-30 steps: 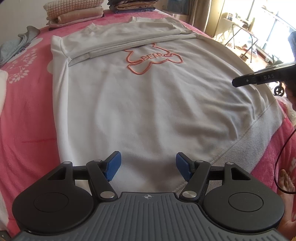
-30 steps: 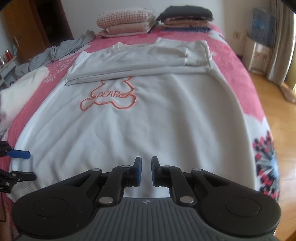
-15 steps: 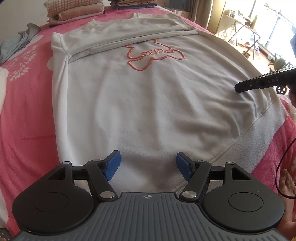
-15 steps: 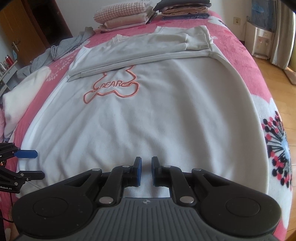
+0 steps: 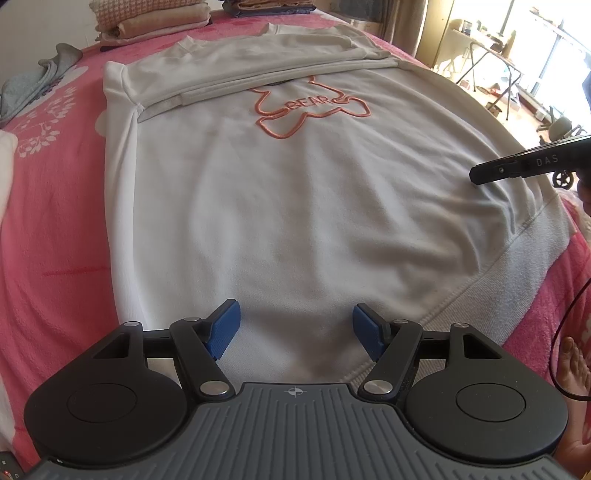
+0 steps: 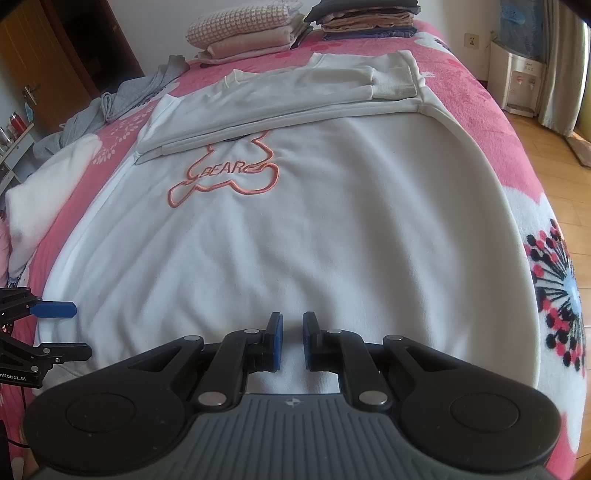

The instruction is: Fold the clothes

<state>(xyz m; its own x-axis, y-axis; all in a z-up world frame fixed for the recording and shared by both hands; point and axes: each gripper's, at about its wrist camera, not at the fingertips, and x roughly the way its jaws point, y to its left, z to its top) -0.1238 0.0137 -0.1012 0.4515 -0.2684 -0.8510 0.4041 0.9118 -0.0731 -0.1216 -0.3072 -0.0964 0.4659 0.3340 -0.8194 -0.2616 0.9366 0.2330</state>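
Where the left wrist camera looks down, the left hand-held gripper (image 5: 296, 328) stands spread above the hem of the white sweatshirt (image 5: 295, 206), which lies flat on the pink bed (image 5: 55, 221), sleeves folded across its chest. From the right wrist camera, the right hand-held gripper (image 6: 290, 339) is nearly pressed together over the hem, a narrow gap left, pinching nothing.

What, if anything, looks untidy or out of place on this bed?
The white sweatshirt lies flat with its sleeves folded across. Only the grey garment looks odd: it lies crumpled on the pink blanket near the neat folded stacks.
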